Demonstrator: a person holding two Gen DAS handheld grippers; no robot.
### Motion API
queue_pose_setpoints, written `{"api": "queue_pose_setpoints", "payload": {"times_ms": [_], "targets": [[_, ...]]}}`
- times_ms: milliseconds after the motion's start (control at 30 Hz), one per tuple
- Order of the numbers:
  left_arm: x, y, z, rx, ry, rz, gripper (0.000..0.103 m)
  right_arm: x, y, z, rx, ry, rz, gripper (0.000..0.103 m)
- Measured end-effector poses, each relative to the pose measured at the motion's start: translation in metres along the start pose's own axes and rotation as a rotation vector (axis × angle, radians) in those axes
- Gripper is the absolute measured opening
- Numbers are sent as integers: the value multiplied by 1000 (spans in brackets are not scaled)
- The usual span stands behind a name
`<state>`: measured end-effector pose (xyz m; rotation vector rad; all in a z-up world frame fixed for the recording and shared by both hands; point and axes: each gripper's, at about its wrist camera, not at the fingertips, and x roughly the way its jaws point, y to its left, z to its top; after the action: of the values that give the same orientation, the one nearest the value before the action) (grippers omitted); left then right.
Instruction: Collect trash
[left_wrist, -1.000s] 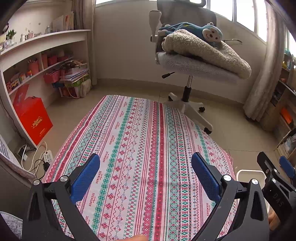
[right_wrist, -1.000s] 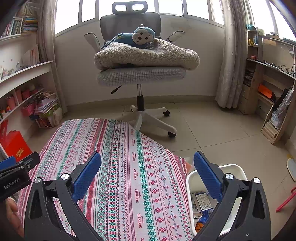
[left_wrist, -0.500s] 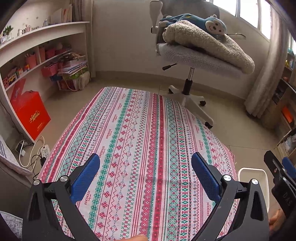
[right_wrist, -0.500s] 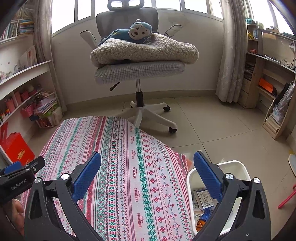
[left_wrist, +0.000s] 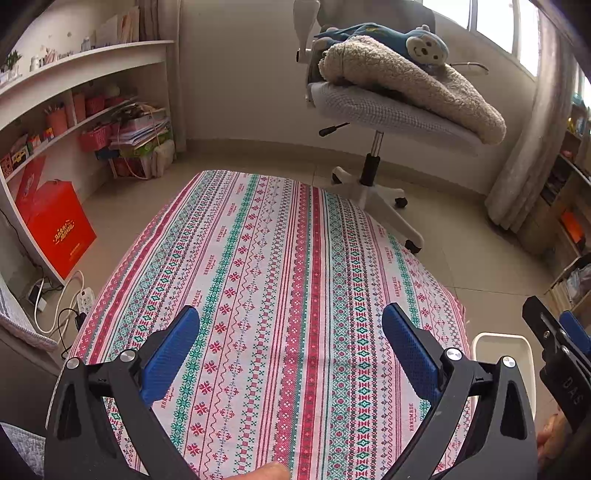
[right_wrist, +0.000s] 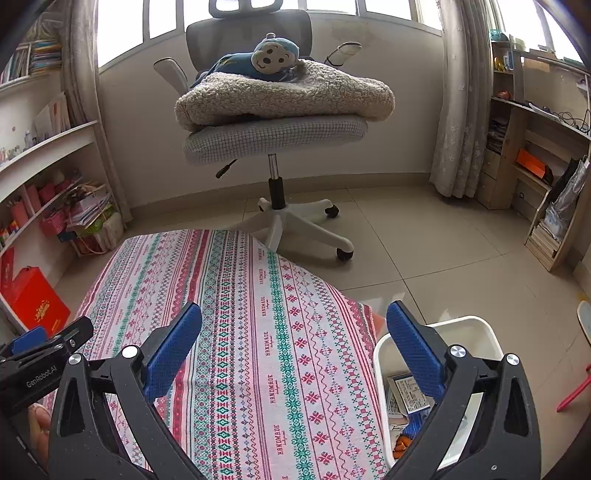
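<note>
A white bin (right_wrist: 476, 328) stands on the floor at the table's right edge; it holds paper and packet trash (right_wrist: 408, 393). Its rim also shows in the left wrist view (left_wrist: 502, 341). My left gripper (left_wrist: 290, 332) is open and empty above the patterned tablecloth (left_wrist: 266, 280). My right gripper (right_wrist: 293, 328) is open and empty, over the cloth's right side (right_wrist: 258, 332), its right finger in front of the bin. Each gripper shows at the edge of the other's view. No trash shows on the cloth.
A grey office chair (right_wrist: 275, 136) with a fleece blanket and a blue monkey toy (right_wrist: 271, 59) stands beyond the table. White shelves (left_wrist: 74, 103) and a red bag (left_wrist: 55, 225) are on the left. Wooden shelves (right_wrist: 535, 177) line the right wall.
Both grippers have stayed open and empty. Both views have shifted a little: the table and chair sit slightly differently in frame. Nothing was taken or let go.
</note>
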<state>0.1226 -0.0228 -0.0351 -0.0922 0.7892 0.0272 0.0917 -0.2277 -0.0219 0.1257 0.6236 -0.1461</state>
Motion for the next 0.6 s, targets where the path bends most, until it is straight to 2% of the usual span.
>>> {"api": "queue_pose_setpoints", "payload": {"times_ms": [600], "targets": [[-5, -3, 0, 10, -21, -3, 96, -2, 5, -1, -27, -12, -13, 96]]}}
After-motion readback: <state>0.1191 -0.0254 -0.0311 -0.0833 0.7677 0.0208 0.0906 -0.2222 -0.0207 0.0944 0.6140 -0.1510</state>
